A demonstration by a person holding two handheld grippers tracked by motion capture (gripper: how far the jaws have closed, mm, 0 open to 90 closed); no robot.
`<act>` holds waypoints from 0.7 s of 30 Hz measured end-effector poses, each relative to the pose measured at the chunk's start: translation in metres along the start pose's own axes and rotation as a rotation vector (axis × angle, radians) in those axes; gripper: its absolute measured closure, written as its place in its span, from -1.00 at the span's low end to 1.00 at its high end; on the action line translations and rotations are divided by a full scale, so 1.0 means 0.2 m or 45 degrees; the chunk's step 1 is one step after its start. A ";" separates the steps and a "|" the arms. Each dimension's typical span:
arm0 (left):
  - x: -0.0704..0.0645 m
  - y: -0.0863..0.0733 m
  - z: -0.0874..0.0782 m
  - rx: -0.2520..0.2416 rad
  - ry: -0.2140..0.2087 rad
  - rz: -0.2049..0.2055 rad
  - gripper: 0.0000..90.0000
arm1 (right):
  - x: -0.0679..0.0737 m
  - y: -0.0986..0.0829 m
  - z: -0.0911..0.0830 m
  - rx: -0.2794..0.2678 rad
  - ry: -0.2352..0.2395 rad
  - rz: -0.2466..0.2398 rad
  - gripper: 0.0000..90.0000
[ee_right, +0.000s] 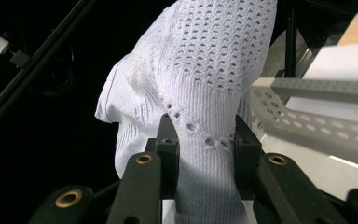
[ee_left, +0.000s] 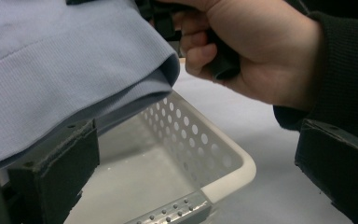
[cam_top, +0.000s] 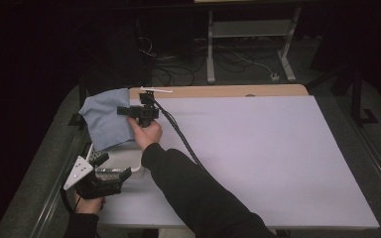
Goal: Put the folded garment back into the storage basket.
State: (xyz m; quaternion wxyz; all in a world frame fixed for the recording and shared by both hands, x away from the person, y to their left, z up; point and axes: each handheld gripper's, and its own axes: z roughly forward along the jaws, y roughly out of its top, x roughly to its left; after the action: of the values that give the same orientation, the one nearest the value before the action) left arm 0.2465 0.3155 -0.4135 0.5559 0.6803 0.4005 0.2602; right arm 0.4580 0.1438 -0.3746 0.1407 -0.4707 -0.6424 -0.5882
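Pale blue knit garment (cam_top: 105,119), bunched

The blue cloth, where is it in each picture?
High view: the blue cloth hangs at the table's left edge, held up by the right hand-held gripper.
Left gripper view: it covers the upper left, above the basket.
Right gripper view: it rises from the middle, pinched between the jaws.
Shared landmark: the white perforated basket.

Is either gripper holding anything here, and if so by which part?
The right gripper is shut on the pale blue knit cloth, pinching a bunched fold of it. The left gripper is open, holding nothing.
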 end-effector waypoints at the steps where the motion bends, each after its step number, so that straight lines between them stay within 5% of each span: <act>1: 0.00 0.00 0.00 -0.002 0.000 -0.002 -1.00 | -0.01 -0.01 0.01 -0.002 -0.002 0.018 0.54; 11: 0.00 0.00 0.00 -0.005 0.002 -0.005 -1.00 | -0.03 -0.06 0.01 -0.004 -0.067 0.120 0.54; 21: 0.00 0.00 0.00 -0.001 0.003 -0.002 -1.00 | -0.04 -0.12 0.02 0.016 -0.131 0.142 0.51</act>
State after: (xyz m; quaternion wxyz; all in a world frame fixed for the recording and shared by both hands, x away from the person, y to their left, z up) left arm 0.2465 0.3156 -0.4136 0.5559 0.6795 0.4017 0.2608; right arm 0.4448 0.1462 -0.3975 0.1429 -0.5344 -0.6252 -0.5506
